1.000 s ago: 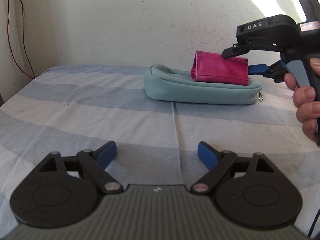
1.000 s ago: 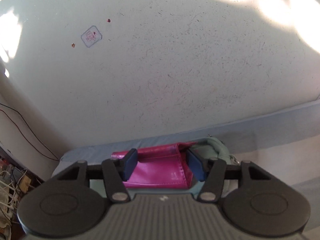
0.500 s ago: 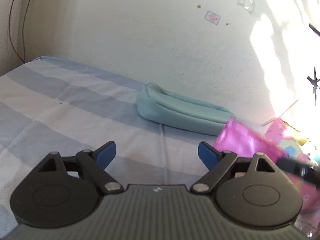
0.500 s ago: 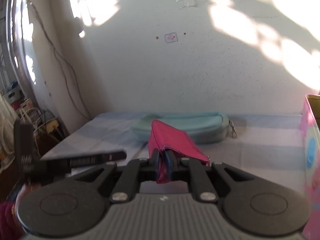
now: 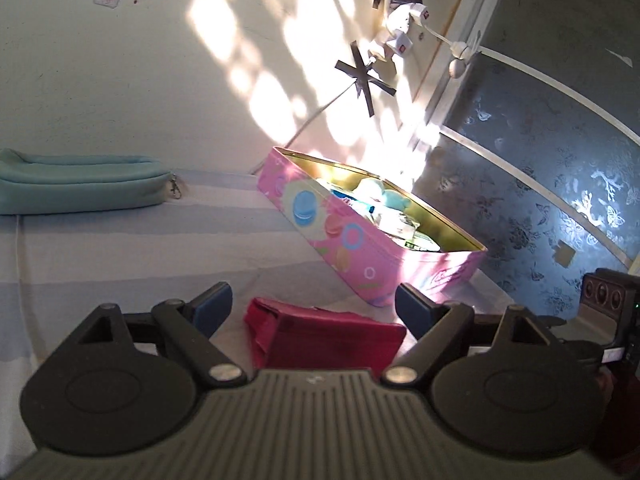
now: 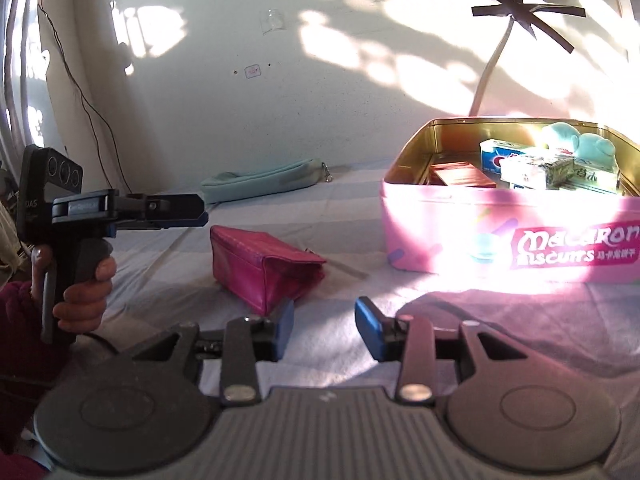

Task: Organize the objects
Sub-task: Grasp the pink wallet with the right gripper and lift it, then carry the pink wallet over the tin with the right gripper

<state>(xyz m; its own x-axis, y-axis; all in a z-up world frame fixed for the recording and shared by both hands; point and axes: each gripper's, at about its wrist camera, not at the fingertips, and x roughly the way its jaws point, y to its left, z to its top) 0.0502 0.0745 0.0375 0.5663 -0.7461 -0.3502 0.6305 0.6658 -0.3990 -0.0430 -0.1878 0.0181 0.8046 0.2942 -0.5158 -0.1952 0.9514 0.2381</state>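
Observation:
A magenta pouch (image 6: 264, 264) lies on the striped bed, left of the pink biscuit tin (image 6: 440, 240). My right gripper (image 6: 325, 314) sits just in front of it. Its jaws are opening and nothing is between them; the left finger is close to the pouch's near corner. In the left wrist view the pouch (image 5: 324, 338) shows low between the wide-apart fingers of my left gripper (image 5: 313, 300), which is open and not pressing on it. From the right wrist view the left gripper (image 6: 200, 210) hovers above and to the left of the pouch, held by a hand.
A teal pouch (image 5: 80, 188) lies by the wall at the far left (image 6: 264, 180). The open pink tin (image 5: 348, 240) holds several boxes and a teal soft toy. Taped cables run up the wall behind it. A dark patterned panel stands at the right.
The right gripper lifted the magenta pouch off the teal pouch, carried it towards the pink tin and let it go on the bed. The left gripper swung right to face the tin.

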